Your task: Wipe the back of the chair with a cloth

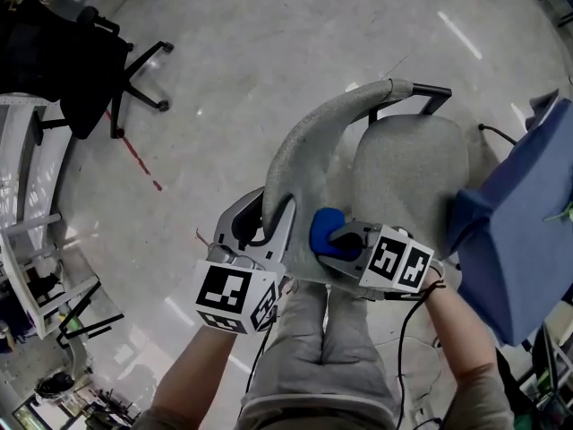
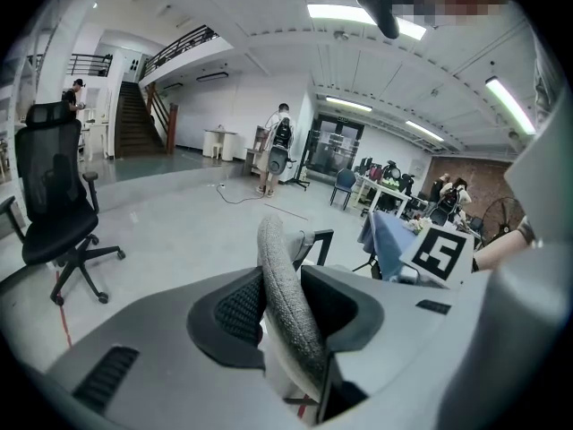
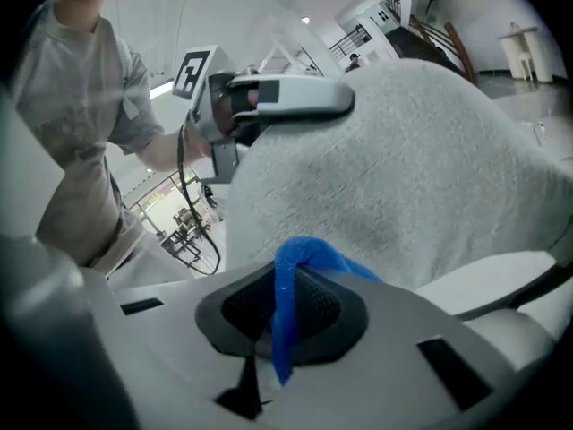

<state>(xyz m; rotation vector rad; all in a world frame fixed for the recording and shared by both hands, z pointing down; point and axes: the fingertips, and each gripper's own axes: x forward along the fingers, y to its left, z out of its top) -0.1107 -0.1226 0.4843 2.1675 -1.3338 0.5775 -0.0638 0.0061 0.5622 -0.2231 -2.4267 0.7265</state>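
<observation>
A chair with a grey fabric back (image 1: 304, 155) and seat (image 1: 407, 173) stands right in front of me. My left gripper (image 1: 271, 228) is shut on the near edge of the chair back; in the left gripper view that edge (image 2: 285, 298) runs between both jaws. The right gripper (image 1: 340, 240) is shut on a blue cloth (image 1: 325, 228) that rests against the seat-side face of the back. In the right gripper view the blue cloth (image 3: 298, 271) hangs between the pads, with the grey chair back (image 3: 403, 177) just beyond it and the left gripper (image 3: 277, 97) clamped at its top.
A black office chair (image 1: 81, 70) stands at the far left beside a white rack (image 1: 27, 204). A blue-covered table (image 1: 524, 231) is close on the right of the grey chair. People stand far off across the hall (image 2: 279, 150).
</observation>
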